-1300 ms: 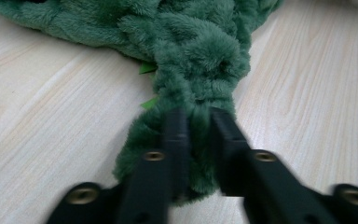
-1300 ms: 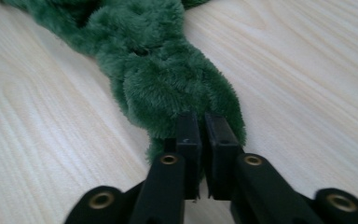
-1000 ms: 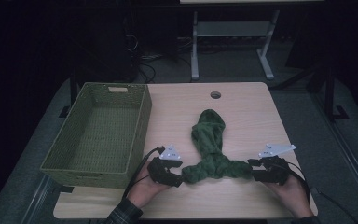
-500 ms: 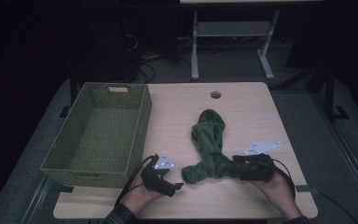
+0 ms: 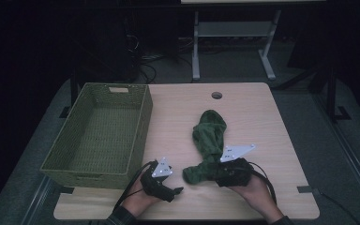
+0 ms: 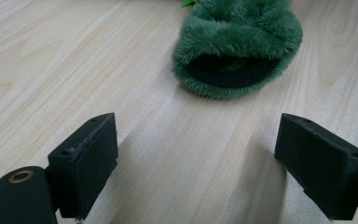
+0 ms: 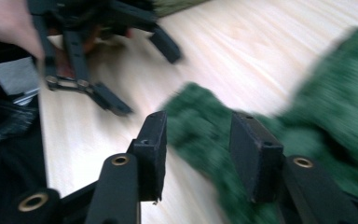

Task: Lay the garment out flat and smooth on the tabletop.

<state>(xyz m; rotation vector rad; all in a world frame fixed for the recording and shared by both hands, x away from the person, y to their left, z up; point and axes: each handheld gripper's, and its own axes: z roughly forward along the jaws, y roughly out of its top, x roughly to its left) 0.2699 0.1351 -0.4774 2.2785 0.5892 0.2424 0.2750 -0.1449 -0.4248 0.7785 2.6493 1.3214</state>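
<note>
Sock (image 5: 209, 143), green, fuzzy, lies on table (image 5: 258, 112) right of centre, well apart from wicker basket (image 5: 98, 133) at left. Far end points toward table hole (image 5: 216, 95); near part bends toward person's edge, open cuff (image 6: 235, 70) facing left gripper (image 5: 171, 191).

Left gripper: jaws have just been opening and now stand wide apart, nothing between them, bare wood under pads (image 6: 89, 154). Cuff sits near, just ahead of jaws, not touching.

Right gripper (image 7: 198, 140): jaws have just been closing a little, about half open, straddling the near fold of sock. Right gripper view is blurred, so whether pads press the fabric — cannot tell (fabric does pass between them).

Handling, as judged: v. light, soft, limp; no stiffness, will sag and drape from any single hold. Plush pile compresses, so a shallow pinch may slip off fibres only. Not fragile, not slippery on wood.

Recommended hold: cuff rim w/ left gripper, one jaw inside the opening, one outside, biting the elastic band. Right gripper approx. mid-length on the fold, to keep the piece from dragging.
</note>
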